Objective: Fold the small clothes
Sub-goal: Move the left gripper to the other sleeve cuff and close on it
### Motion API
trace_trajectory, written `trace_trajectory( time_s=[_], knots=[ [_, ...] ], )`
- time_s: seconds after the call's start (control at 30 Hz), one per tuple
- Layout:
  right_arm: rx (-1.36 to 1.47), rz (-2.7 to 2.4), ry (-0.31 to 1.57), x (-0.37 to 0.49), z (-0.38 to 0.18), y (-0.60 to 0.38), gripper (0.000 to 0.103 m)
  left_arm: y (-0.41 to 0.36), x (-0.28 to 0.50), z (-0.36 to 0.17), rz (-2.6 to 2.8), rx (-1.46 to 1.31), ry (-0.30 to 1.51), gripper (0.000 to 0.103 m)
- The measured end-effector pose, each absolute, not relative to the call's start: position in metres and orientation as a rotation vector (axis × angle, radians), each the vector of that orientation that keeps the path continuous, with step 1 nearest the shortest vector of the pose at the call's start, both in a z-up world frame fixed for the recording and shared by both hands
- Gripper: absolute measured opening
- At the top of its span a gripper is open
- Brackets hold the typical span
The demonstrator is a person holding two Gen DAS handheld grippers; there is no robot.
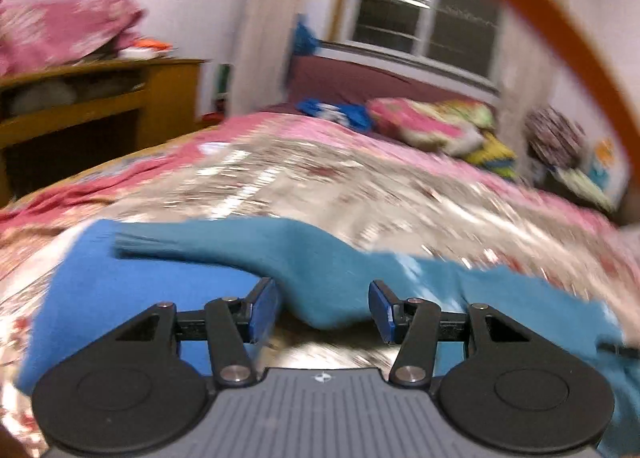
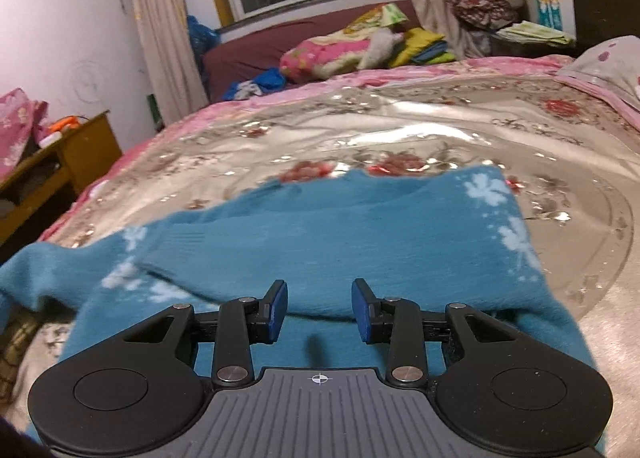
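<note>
Right wrist view: teal sweater (image 2: 360,234) lengthwise left-to-right on bedspread (image 2: 440,130), both claws parted, empty.

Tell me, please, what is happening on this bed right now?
A person is folding a teal sweater with white flower prints on a floral bedspread. One sleeve already lies folded across its body. The left hand-held gripper and right hand-held gripper hover over it, both open and holding nothing.

Bed (image 2: 460,126), shiny floral cover; teal sweater (image 2: 340,242) spread flat on it.
</note>
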State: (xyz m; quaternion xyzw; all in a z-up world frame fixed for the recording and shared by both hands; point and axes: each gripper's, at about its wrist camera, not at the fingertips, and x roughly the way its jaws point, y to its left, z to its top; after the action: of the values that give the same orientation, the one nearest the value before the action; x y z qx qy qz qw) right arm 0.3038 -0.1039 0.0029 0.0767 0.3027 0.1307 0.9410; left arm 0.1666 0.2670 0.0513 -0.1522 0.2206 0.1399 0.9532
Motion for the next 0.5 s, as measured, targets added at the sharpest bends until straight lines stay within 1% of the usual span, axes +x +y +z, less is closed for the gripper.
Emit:
trace_trajectory(
  time_s=[0.17,0.27,0.5],
  knots=[
    [0.166,0.294,0.61,0.297,0.004,-0.092,0.034,0.321,0.164,0.039,0.385,-0.539,0.441,0.055],
    [0.175,0.301,0.615,0.295,0.003,-0.085,0.034,0.333,0.169,0.024,0.41,-0.631,0.422,0.055],
    [0.172,0.318,0.615,0.295,0.002,-0.075,0.034,0.358,0.176,0.007,0.444,-0.908,0.303,0.056]
  ],
)
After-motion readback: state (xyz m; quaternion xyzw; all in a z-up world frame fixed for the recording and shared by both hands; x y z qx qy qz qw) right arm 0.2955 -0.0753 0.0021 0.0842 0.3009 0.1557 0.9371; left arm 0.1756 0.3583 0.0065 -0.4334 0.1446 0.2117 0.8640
